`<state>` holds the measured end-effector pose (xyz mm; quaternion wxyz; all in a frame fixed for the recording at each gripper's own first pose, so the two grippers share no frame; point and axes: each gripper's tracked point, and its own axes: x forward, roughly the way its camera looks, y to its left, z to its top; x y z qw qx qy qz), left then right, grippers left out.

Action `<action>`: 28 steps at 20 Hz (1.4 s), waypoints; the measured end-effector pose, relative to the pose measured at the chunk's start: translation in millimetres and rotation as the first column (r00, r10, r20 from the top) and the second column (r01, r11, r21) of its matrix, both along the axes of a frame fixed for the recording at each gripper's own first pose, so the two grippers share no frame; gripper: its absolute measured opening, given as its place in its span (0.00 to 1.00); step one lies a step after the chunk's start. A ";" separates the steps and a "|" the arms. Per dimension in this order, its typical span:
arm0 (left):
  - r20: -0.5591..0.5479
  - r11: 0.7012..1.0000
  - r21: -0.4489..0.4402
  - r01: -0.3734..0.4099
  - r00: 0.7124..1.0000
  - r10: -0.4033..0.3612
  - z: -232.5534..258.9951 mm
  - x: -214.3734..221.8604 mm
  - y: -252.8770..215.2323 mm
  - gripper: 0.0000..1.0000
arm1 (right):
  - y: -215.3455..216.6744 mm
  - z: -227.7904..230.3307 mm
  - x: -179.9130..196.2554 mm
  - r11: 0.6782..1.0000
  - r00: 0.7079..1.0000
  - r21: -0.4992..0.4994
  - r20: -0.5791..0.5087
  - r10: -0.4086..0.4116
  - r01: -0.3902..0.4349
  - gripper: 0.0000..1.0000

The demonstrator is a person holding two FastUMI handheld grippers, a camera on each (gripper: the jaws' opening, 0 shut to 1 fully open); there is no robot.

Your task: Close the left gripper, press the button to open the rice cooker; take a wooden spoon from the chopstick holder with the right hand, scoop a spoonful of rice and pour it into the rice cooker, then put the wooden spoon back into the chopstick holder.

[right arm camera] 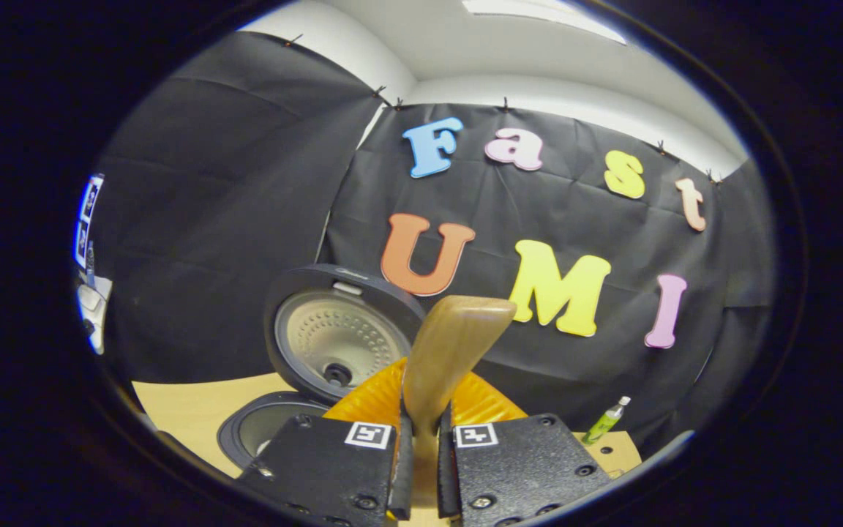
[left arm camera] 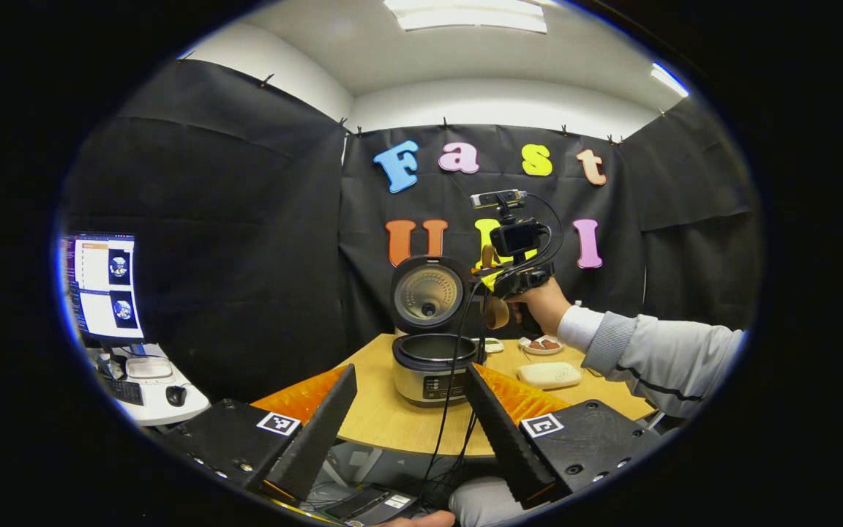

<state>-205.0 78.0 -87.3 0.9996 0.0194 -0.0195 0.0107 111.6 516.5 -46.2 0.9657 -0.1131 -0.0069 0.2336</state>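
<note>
A: Left gripper view: the left gripper [left arm camera: 410,421] stood spread at lower centre, empty; the rice cooker [left arm camera: 432,366], lid up, sat mid-frame.

B: Right gripper view: the right gripper [right arm camera: 421,457] pinched the wooden spoon [right arm camera: 451,351], cooker lower left. Tipping should probably begin once the bowl is over the pot.

Rice cooker [left arm camera: 432,366] pot mouth open from above; its raised lid [left arm camera: 429,293] blocks approach from behind. Right gripper [left arm camera: 498,282] w/ wooden spoon [right arm camera: 451,351] hangs just right of lid. Bench [left arm camera: 385,417] in front of cooker bare.
</note>
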 end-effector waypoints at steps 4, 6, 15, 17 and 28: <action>0.000 0.999 0.013 0.045 0.999 -0.045 1.4 9.2 -31.3 0.94 | -67.9 9.4 22.4 0.997 0.997 0.035 -0.005 -0.071 0.071 0.19; -0.003 0.998 0.020 0.062 0.998 -0.062 4.4 12.1 -42.9 0.94 | -102.8 9.9 35.0 0.993 0.994 0.051 -0.018 -0.108 0.109 0.18; 0.030 0.994 0.024 0.103 0.994 -0.104 20.8 22.3 -90.4 0.94 | -241.4 2.6 62.3 0.971 0.976 0.099 -0.051 -0.213 0.217 0.18; 0.039 0.996 0.025 0.091 0.995 -0.092 24.5 26.3 -94.5 0.94 | -267.7 -2.5 67.1 0.966 0.970 0.101 -0.056 -0.235 0.240 0.18; 0.020 0.996 0.057 0.076 0.997 -0.077 22.1 76.8 -126.9 0.93 | -370.1 -83.1 113.6 0.944 0.941 0.117 -0.178 -0.287 0.309 0.19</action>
